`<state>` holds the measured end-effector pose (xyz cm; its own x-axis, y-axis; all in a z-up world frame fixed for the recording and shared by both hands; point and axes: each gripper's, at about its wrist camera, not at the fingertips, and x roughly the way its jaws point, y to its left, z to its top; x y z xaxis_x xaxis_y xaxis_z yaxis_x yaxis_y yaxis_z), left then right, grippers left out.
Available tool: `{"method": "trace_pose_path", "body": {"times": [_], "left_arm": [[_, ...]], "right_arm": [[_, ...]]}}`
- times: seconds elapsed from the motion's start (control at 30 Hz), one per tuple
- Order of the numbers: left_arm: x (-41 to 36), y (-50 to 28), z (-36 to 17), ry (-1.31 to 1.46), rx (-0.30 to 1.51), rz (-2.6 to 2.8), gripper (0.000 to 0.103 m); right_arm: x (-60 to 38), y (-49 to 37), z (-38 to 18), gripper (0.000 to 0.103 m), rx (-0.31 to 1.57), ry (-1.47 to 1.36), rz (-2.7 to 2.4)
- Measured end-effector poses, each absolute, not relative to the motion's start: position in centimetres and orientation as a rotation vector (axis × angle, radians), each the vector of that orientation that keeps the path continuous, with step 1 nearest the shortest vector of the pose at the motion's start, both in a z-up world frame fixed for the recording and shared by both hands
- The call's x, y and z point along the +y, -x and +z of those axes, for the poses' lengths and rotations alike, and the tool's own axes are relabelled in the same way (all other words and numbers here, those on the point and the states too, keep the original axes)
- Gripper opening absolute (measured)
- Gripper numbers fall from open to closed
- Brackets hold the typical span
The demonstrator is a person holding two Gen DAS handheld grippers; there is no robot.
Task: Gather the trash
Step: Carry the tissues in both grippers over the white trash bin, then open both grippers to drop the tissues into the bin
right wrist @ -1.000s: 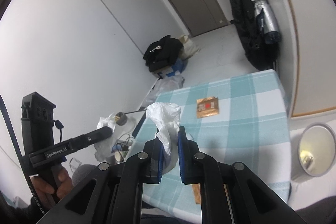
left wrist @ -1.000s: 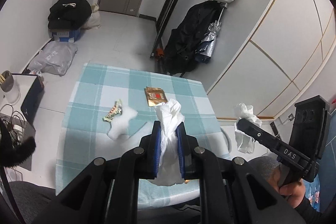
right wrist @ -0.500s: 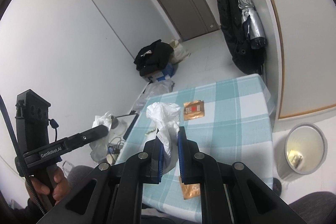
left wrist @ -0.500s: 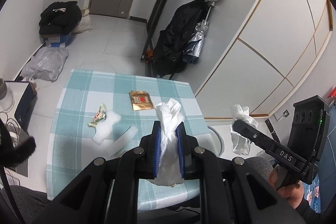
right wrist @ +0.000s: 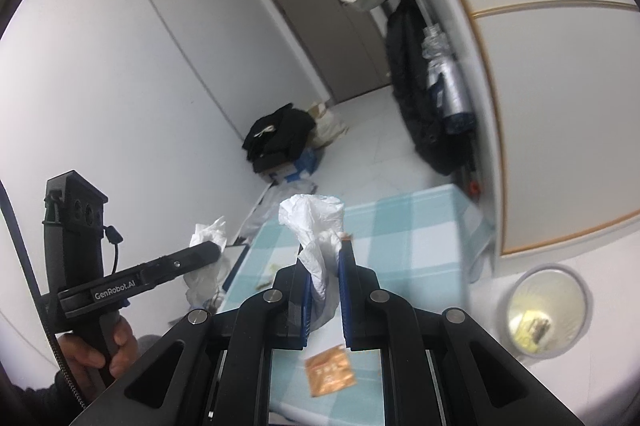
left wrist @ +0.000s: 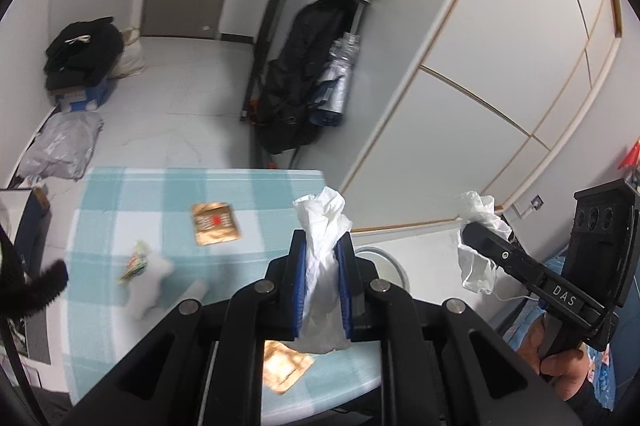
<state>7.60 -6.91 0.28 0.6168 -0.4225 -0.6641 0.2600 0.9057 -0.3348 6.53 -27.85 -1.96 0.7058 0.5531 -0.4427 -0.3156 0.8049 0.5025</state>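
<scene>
My left gripper [left wrist: 322,240] is shut on a crumpled white tissue [left wrist: 322,214] above the near right part of the teal checked table [left wrist: 120,194]. Over on the right, my right gripper [left wrist: 472,231] hangs off the table edge with its own white tissue [left wrist: 478,262]. The right wrist view shows the right gripper [right wrist: 324,255] shut on that tissue [right wrist: 314,216]. A white bin [right wrist: 548,310] with a yellowish wrapper inside stands on the floor at lower right. On the table lie gold wrappers [left wrist: 214,224] [left wrist: 286,366], a green wrapper [left wrist: 136,260] and a white tissue [left wrist: 154,284].
A dark coat and folded umbrella [left wrist: 312,78] hang by the white sliding wardrobe [left wrist: 500,66]. Black clothes on a box [left wrist: 80,58] and a grey bag [left wrist: 64,142] lie on the floor near the door. The bin rim [left wrist: 384,258] peeks out behind my left fingers.
Both grippers have swung right and slightly up, each still holding its tissue. The table slid left in both views and the bin came closer.
</scene>
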Motion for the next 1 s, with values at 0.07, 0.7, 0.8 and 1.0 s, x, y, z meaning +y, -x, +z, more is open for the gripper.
{"method": "trace_pose_path", "body": {"times": [0.07, 0.7, 0.8, 1.0], "left_arm": [[-8.3, -8.2, 0.4, 0.199, 0.822, -0.421, 0.010], [-27.9, -19.5, -10.7, 0.104, 1.253, -0.729, 0.010], [-29.9, -21.0, -14.0, 0.082, 1.350, -0.724, 0.010], [-31.8, -22.6, -18.9, 0.047, 1.453, -0.678, 0.010]], "right_arm": [[-29.5, -6.7, -1.8, 0.011, 0.611, -0.423, 0.468], [-49.1, -9.9, -13.6, 0.011, 0.791, -0.665, 0.106], [-50.7, -11.0, -17.7, 0.011, 0.857, -0.720, 0.081], [-52.5, -13.7, -24.8, 0.011, 0.965, -0.807, 0.062]]}}
